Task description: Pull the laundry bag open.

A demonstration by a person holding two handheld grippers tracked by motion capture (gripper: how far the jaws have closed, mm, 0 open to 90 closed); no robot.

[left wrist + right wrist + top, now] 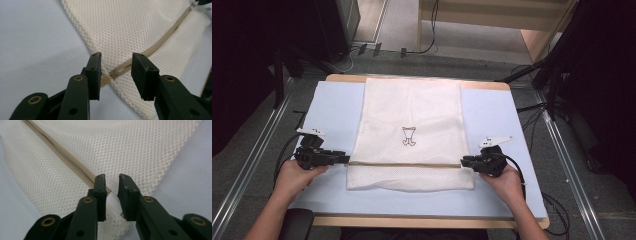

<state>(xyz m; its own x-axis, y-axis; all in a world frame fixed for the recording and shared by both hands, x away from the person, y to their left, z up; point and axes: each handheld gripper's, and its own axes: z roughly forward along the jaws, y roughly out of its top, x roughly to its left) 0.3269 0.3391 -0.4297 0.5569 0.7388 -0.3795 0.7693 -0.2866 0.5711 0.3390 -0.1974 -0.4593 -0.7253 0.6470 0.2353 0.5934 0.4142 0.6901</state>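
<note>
Cream mesh laundry bag (411, 131) flat on light-blue worktop (332, 110), centred, long axis running away from the person; small dark printed emblem (409, 136) mid-panel. Tan zipper (404, 164) crossing bag near its front end, side to side.

L gripper (343, 158) at L end of zipper: fingers (94, 72) spread, zipper end and small tan tab (106, 80) in the gap, no pad contact.

R gripper (465, 162) at R end of zipper: fingers (127, 195) parted narrowly, straddling bag edge; not pinching as far as visible.

Hands low at near edge of worktop.
</note>
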